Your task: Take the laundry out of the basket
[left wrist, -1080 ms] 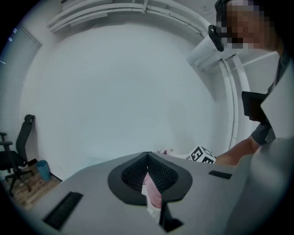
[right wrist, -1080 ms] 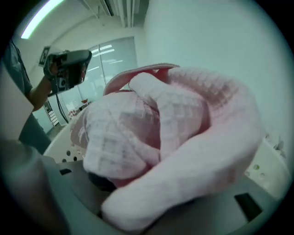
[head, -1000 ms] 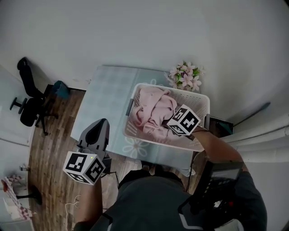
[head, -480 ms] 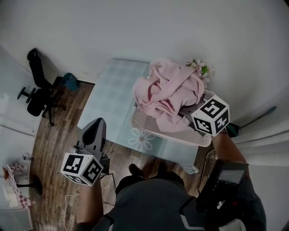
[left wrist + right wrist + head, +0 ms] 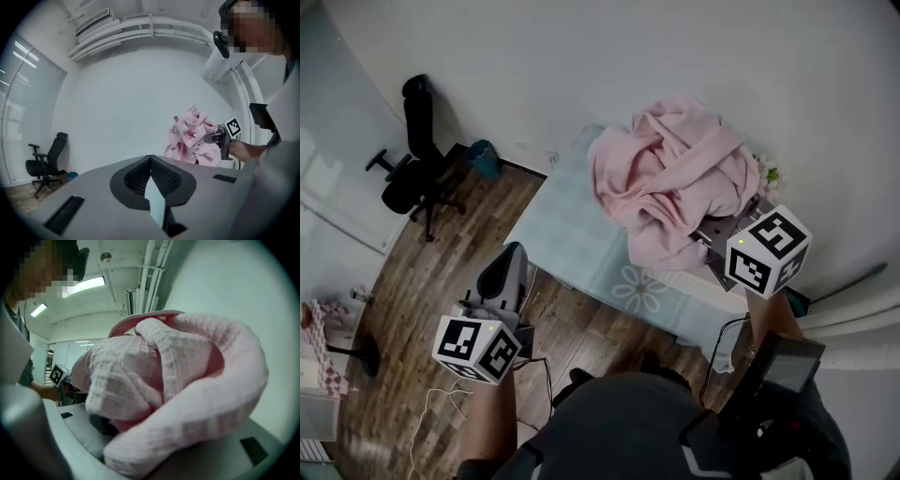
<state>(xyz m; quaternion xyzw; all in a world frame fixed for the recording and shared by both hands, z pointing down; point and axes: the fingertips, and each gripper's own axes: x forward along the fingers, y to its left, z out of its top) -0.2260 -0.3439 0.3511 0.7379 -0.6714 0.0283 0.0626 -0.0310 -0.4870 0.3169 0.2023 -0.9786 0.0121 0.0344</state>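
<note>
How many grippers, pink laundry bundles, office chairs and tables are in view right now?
Grippers: 2, the left gripper and the right gripper
Pink laundry bundle: 1
Office chair: 1
Table: 1
Total: 5

Head view: high, steeply down on table. Gripper views: level, along jaws; right's close. All share laundry.
</note>
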